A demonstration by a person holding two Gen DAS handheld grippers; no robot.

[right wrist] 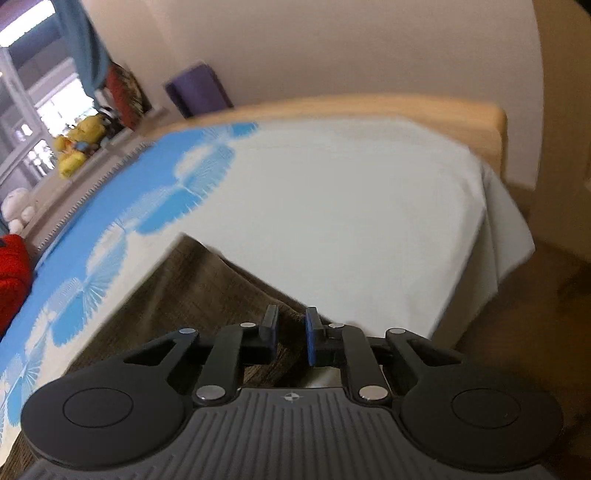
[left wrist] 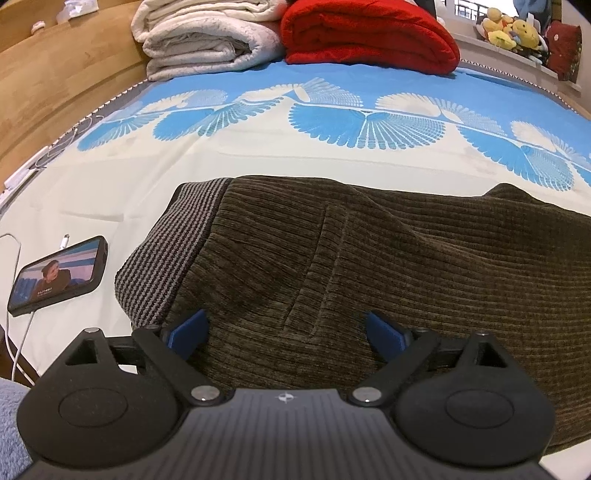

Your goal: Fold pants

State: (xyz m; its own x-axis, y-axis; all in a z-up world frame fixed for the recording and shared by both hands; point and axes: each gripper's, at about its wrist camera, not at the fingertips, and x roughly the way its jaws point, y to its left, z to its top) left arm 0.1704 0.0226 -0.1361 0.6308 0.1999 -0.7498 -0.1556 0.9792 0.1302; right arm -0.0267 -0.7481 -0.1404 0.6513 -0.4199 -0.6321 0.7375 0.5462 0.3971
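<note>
Olive-brown corduroy pants [left wrist: 369, 266] lie flat on the bed sheet [left wrist: 258, 155], their grey striped waistband [left wrist: 173, 254] to the left. My left gripper [left wrist: 286, 326] hovers over the near edge of the pants close to the waistband, its blue-padded fingers [left wrist: 190, 330] spread wide and open with only flat cloth below them. In the right wrist view the pants [right wrist: 192, 288] run toward a far corner. My right gripper [right wrist: 291, 332] stands at their right edge, jaws nearly together, with a raised fold of the brown cloth pinched between the pads.
A phone [left wrist: 59, 277] with a lit screen and a white cable lies left of the waistband. A folded white blanket [left wrist: 207, 40] and a red blanket [left wrist: 369, 33] sit at the far side, with plush toys [left wrist: 513, 29] beyond. The bed's corner [right wrist: 491, 221] drops to the floor at right.
</note>
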